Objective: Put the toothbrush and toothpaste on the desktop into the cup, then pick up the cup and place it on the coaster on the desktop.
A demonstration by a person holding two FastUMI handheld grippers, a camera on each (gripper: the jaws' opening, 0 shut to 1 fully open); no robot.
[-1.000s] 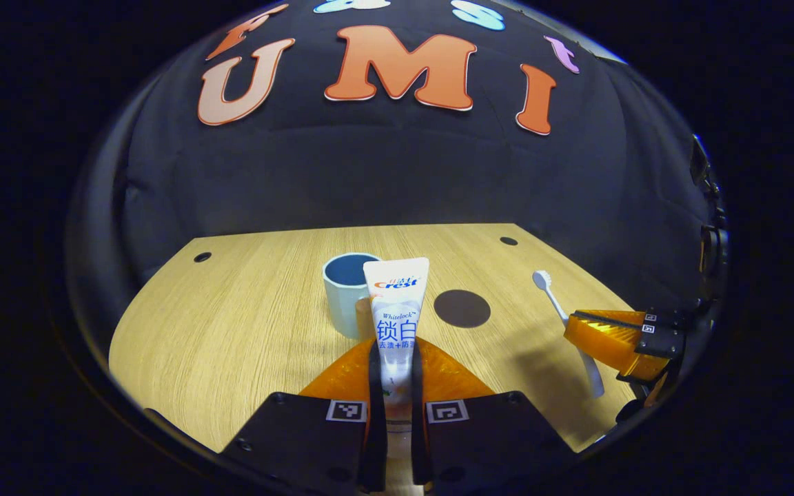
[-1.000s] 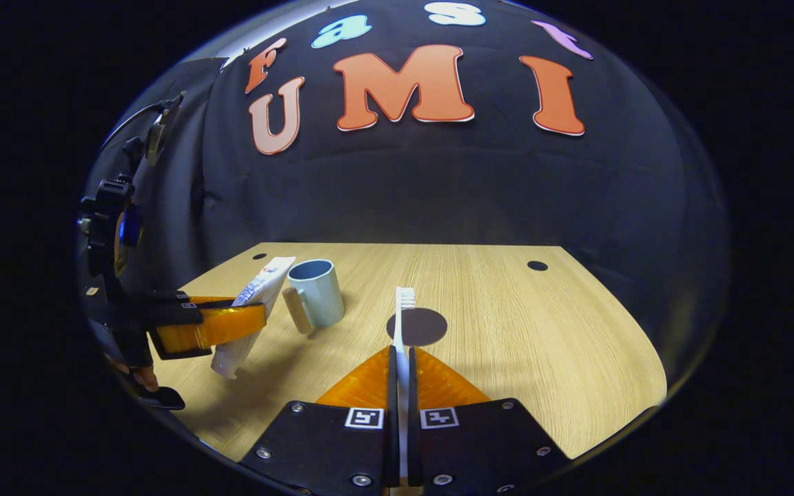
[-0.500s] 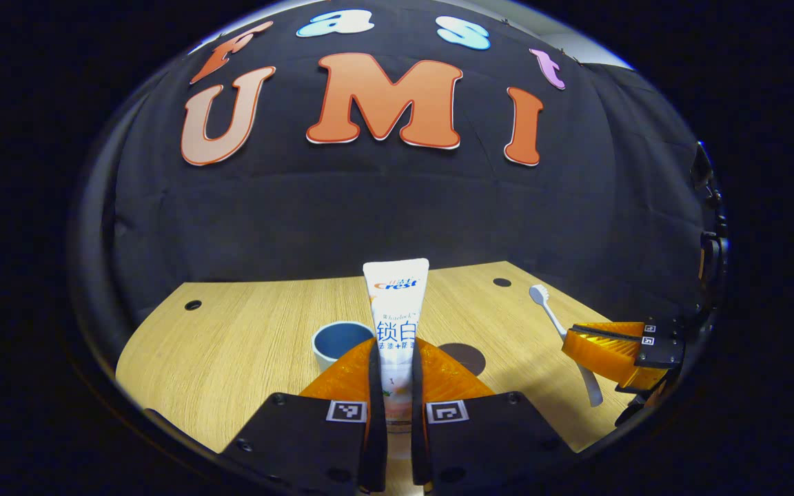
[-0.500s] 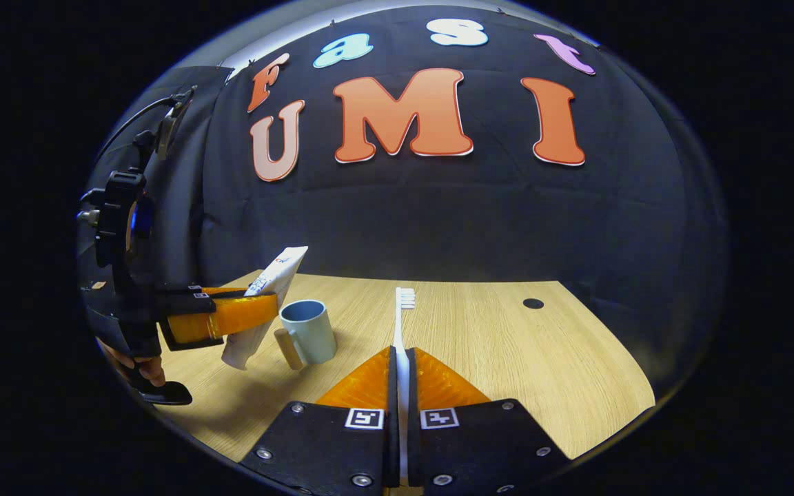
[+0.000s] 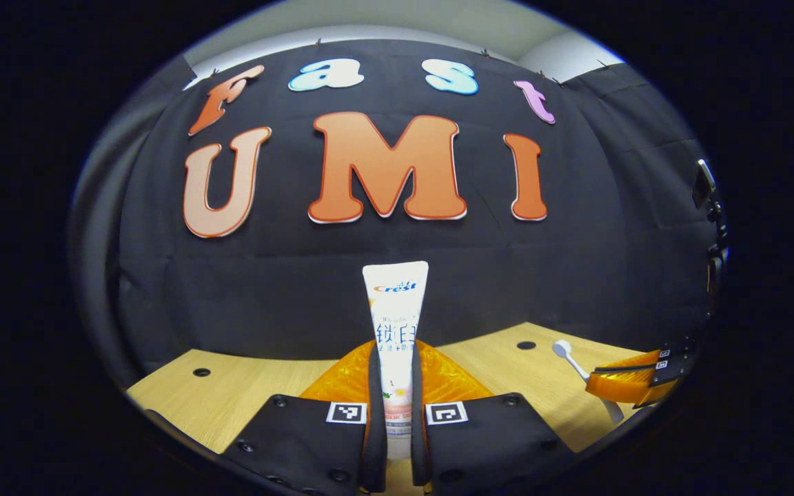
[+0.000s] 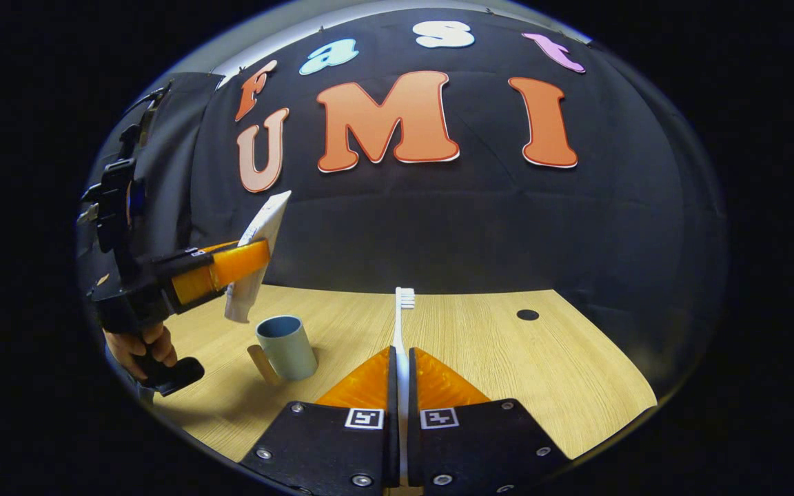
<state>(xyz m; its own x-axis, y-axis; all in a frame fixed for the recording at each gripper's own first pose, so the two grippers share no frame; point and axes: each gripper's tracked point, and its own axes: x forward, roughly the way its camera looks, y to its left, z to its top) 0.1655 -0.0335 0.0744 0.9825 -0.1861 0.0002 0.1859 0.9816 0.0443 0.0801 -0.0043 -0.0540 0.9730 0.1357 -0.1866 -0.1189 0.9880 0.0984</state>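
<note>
Wooden desk [image 6: 507, 358] carries the cup [image 6: 287, 348], my landmark here. Going left to right in the right gripper view: a hand [image 6: 142, 344] at far left of the cup grips the handle of the left gripper [image 6: 249, 258], which is raised above and left of the cup. Its fingers are clamped on the toothpaste [image 6: 256, 255], tube tilted, lower end hanging just above the cup's rim and slightly left of it, not inside. Cup stands upright on the desk, light blue, with a wooden handle [image 6: 259, 364] on its left side. Right of the cup, the right gripper [image 6: 400, 365] has its jaws pressed together on the toothbrush [image 6: 402, 324], bristle head pointing away, held off the desk. Farther right of the cup, a small dark hole [image 6: 526, 315] in the desk top.

Left gripper view: left gripper [image 5: 395, 386] squeezes the toothpaste [image 5: 395, 324] upright between both fingers, crimped end up. Cup hidden behind the gripper here. At far right, the right gripper [image 5: 617, 386] holds the toothbrush [image 5: 569, 358] slanted, head up and leftward, above the desk [image 5: 231, 393].
</note>
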